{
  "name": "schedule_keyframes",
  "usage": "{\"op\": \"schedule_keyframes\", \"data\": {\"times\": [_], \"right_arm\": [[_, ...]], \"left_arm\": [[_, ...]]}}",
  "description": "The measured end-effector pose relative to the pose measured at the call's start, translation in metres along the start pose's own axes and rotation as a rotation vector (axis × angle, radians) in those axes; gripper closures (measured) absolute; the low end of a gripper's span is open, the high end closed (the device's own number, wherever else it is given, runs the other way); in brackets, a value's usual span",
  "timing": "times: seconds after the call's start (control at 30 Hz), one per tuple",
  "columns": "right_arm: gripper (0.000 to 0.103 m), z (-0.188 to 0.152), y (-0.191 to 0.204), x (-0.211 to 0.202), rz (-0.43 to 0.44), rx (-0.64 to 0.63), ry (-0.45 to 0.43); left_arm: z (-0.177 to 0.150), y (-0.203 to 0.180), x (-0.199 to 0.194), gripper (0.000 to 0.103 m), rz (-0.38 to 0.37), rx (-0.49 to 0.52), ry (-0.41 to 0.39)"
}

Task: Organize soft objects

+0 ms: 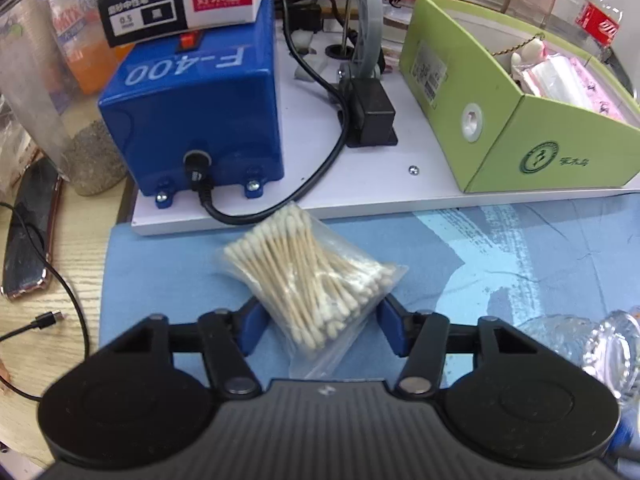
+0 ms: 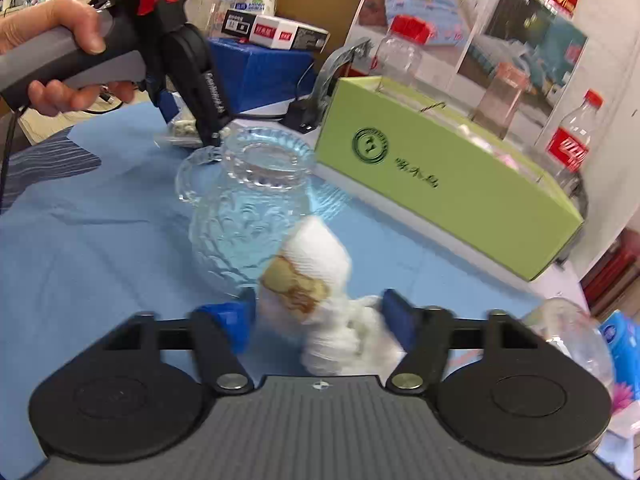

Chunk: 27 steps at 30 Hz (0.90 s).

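A clear bag of cotton swabs (image 1: 308, 280) lies on the blue cloth (image 1: 500, 264). My left gripper (image 1: 318, 326) is open with its blue pads on either side of the bag's near end. In the right wrist view my right gripper (image 2: 320, 316) is open around a white tissue wad with a gold label (image 2: 308, 276); whether the pads touch it is unclear. A clear patterned glass jar (image 2: 248, 200) stands just beyond the wad. The left gripper (image 2: 192, 80) shows there too, held by a hand, above the swab bag (image 2: 180, 128).
A green open box (image 1: 500, 92) with soft packets stands on a white board at the back right. A blue F-400 unit (image 1: 192, 120) with a black cable is at the back left. A phone (image 1: 32, 232), plastic jars and a cola bottle (image 2: 572, 140) surround the cloth.
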State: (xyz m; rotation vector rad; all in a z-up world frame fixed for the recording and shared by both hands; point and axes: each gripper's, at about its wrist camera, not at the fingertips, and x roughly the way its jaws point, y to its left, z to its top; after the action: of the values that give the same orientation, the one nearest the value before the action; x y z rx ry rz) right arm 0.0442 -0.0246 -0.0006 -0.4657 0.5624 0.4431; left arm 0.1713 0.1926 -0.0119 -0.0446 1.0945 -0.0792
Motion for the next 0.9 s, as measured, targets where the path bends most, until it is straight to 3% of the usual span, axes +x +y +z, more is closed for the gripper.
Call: {"op": "schedule_keyframes", "data": {"times": [0.03, 0.07, 0.17, 0.3, 0.43, 0.57, 0.6, 0.67, 0.7, 0.73, 0.83, 0.9], "right_arm": [[0.081, -0.002, -0.005, -0.002, -0.003, 0.009, -0.007], [0.086, -0.003, -0.011, -0.005, 0.009, 0.035, -0.007], [0.093, -0.004, -0.025, -0.018, 0.073, 0.104, -0.011], [0.093, -0.002, -0.034, -0.044, 0.166, 0.188, -0.063], [0.093, -0.006, -0.043, -0.058, 0.255, 0.286, -0.086], [0.090, -0.013, -0.036, -0.057, 0.257, 0.261, -0.053], [0.089, -0.016, -0.032, -0.055, 0.269, 0.244, -0.021], [0.086, -0.022, -0.024, -0.054, 0.291, 0.232, 0.020], [0.085, -0.025, -0.022, -0.057, 0.293, 0.230, 0.008], [0.083, -0.026, -0.022, -0.060, 0.286, 0.235, 0.001], [0.079, -0.023, -0.031, -0.060, 0.264, 0.279, -0.011], [0.078, -0.021, -0.036, -0.056, 0.262, 0.302, -0.019]], "left_arm": [[-0.001, 0.002, -0.002, 0.053, -0.014, -0.001, -0.003], [-0.003, 0.003, -0.004, 0.058, -0.026, 0.003, -0.006], [-0.006, 0.001, -0.016, 0.065, -0.049, 0.001, -0.020], [-0.006, 0.000, -0.034, 0.084, -0.096, -0.006, -0.032], [-0.007, -0.007, -0.050, 0.085, -0.105, 0.013, -0.061], [-0.014, -0.017, -0.046, 0.085, -0.071, 0.050, -0.041], [-0.017, -0.017, -0.042, 0.083, -0.039, 0.058, -0.030], [-0.023, -0.014, -0.038, 0.067, 0.008, 0.066, -0.028], [-0.024, -0.012, -0.038, 0.044, 0.013, 0.053, -0.031], [-0.023, -0.009, -0.038, 0.038, 0.007, 0.035, -0.039], [-0.012, -0.008, -0.040, 0.034, -0.024, -0.034, -0.030], [-0.001, -0.015, -0.034, 0.033, 0.020, -0.081, -0.014]]}}
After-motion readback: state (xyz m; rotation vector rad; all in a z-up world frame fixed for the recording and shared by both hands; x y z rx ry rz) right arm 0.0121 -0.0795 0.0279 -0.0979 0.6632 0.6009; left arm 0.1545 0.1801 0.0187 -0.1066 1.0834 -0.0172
